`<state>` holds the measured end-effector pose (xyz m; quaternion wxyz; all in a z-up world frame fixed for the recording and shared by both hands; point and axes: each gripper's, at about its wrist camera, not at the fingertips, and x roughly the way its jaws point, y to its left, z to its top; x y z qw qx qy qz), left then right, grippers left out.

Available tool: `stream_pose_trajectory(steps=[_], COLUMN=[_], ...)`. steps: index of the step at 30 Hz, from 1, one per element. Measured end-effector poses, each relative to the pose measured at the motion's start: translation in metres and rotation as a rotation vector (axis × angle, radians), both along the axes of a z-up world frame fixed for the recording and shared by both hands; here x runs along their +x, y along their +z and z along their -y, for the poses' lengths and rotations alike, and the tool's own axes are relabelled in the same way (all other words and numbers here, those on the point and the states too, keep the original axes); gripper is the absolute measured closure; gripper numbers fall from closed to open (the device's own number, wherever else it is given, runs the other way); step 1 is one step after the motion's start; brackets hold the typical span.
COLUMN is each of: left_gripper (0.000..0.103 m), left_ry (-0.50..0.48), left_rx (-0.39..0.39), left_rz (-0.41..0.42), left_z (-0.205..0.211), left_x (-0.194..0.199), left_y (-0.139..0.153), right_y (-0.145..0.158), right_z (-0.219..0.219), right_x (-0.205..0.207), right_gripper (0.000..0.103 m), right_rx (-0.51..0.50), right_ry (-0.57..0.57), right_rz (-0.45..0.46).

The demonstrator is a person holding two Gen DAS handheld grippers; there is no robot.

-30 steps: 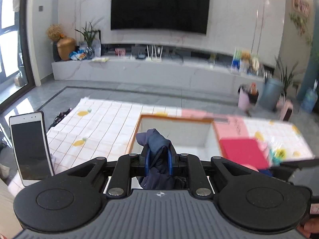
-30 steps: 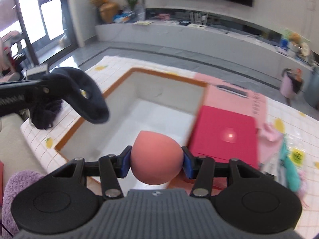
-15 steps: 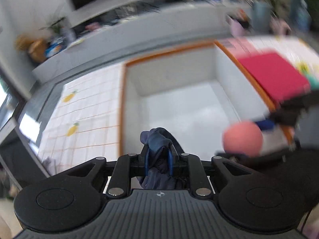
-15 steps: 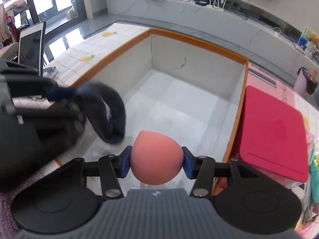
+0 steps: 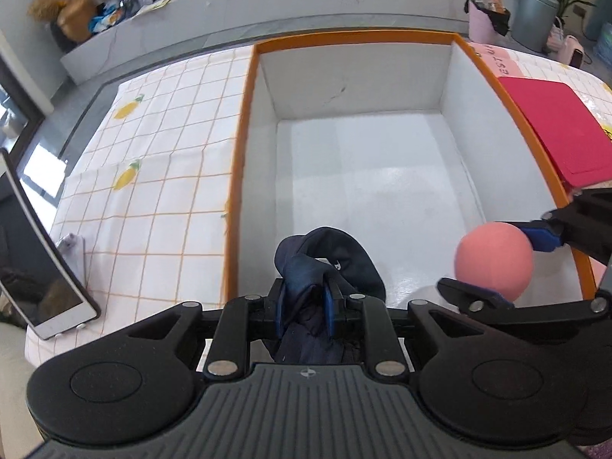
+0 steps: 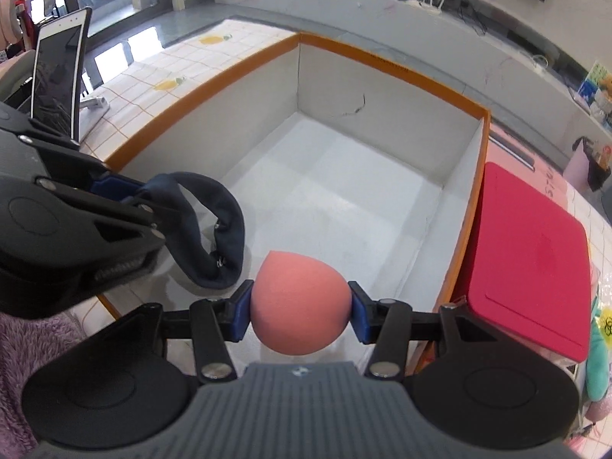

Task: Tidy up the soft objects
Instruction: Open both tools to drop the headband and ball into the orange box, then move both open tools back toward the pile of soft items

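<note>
My left gripper [image 5: 305, 298] is shut on a dark navy sock [image 5: 332, 260], which hangs over the near left part of a white box with an orange rim [image 5: 244, 122]. My right gripper [image 6: 301, 308] is shut on a pink egg-shaped sponge [image 6: 301, 308], held over the box's near right side. In the left wrist view the sponge [image 5: 494, 261] and the right gripper [image 5: 497, 264] show at the right. In the right wrist view the sock [image 6: 214, 225] and the left gripper [image 6: 130, 195] appear at the left. The box floor [image 6: 344, 191] is bare.
A red lid [image 5: 558, 130] lies right of the box on a pink sheet. A phone on a stand [image 5: 42, 252] stands at the left on the checked tablecloth [image 5: 160, 176]. Soft toys [image 6: 598, 359] lie at the far right, purple fleece [image 6: 23, 348] at the near left.
Both grippers have come down and tilted toward the box, with the sock and the sponge still held. They now hang over the box's near side, close together.
</note>
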<state>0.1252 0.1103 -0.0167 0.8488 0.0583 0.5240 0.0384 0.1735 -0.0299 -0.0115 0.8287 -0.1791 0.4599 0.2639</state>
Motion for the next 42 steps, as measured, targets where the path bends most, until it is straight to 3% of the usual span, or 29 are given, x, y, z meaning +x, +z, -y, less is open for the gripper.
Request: stream_pose_trajectory(steps=[3, 8, 11, 16, 21, 28, 35, 37, 39, 42], left_gripper=[0.075, 0.034, 0.027, 0.026, 0.025, 0.025, 0.025, 0.025, 0.025, 0.025], left_ry=[0.024, 0.039, 0.026, 0.029, 0.014, 0.010, 0.061, 0.082, 0.107, 0.135], left_rx=[0.005, -0.065, -0.119, -0.043, -0.087, 0.050, 0.014, 0.000, -0.004, -0.015], left_rz=[-0.016, 0.000, 0.017, 0.074, 0.102, 0.145, 0.124, 0.121, 0.120, 0.131], left_z=[-0.003, -0.013, -0.011, -0.005, -0.015, -0.022, -0.038, -0.044, -0.049, -0.057], left_x=[-0.002, -0.001, -0.007, -0.014, -0.024, -0.040, -0.043, -0.043, -0.045, -0.049], left_y=[0.003, 0.008, 0.013, 0.022, 0.038, 0.049, 0.045, 0.044, 0.044, 0.047], right_y=[0.002, 0.002, 0.002, 0.006, 0.009, 0.014, 0.025, 0.028, 0.031, 0.034], right_z=[-0.001, 0.000, 0.001, 0.000, -0.002, -0.004, -0.005, -0.005, -0.006, -0.008], right_x=[0.001, -0.002, -0.002, -0.003, -0.004, -0.005, -0.012, -0.015, -0.018, -0.022], right_gripper=[0.053, 0.053, 0.053, 0.053, 0.052, 0.051, 0.027, 0.026, 0.017, 0.015], right_rx=[0.018, 0.012, 0.017, 0.024, 0.030, 0.049, 0.091, 0.100, 0.096, 0.083], right_ry=[-0.007, -0.018, -0.029, -0.042, -0.063, -0.086, -0.104, -0.093, -0.075, -0.055], right_rz=[-0.038, -0.044, -0.052, -0.057, -0.051, -0.020, 0.013, 0.022, 0.037, 0.060])
